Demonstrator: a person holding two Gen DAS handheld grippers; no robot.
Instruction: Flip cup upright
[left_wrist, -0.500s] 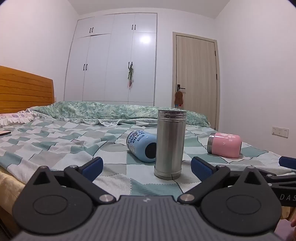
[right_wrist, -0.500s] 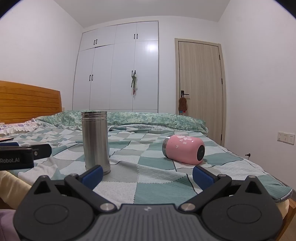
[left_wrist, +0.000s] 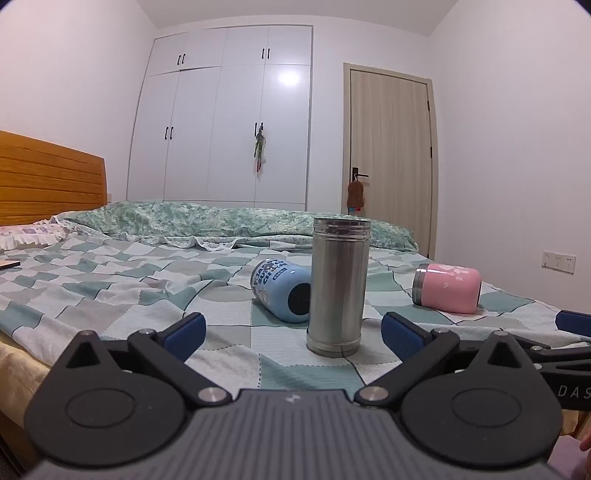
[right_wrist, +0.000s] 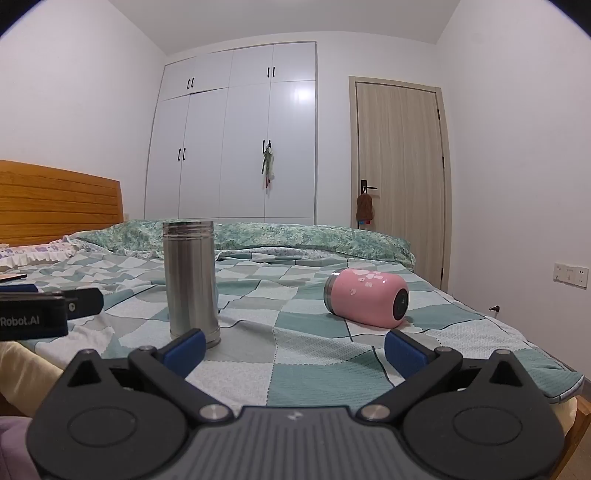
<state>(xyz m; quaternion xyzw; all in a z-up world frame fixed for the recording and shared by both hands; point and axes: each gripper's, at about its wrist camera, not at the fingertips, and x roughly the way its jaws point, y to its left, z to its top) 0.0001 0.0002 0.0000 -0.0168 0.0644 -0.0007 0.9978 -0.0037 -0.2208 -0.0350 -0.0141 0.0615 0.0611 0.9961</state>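
A steel cup (left_wrist: 338, 282) stands upright on the checkered bedspread (left_wrist: 110, 288). A blue cup (left_wrist: 282, 290) lies on its side just behind and left of it. A pink cup (left_wrist: 448, 282) lies on its side to the right. My left gripper (left_wrist: 293, 332) is open and empty, near the bed's front edge, short of the steel cup. In the right wrist view the steel cup (right_wrist: 190, 284) stands at left and the pink cup (right_wrist: 367, 297) lies ahead, its base facing me. My right gripper (right_wrist: 293, 349) is open and empty, short of both. The blue cup is hidden there.
A folded green quilt (left_wrist: 229, 221) lies across the far side of the bed. A wooden headboard (left_wrist: 48, 184) is at left. White wardrobes (left_wrist: 221, 122) and a door (left_wrist: 389, 158) stand behind. The bed's right edge (right_wrist: 546, 373) drops off near my right gripper.
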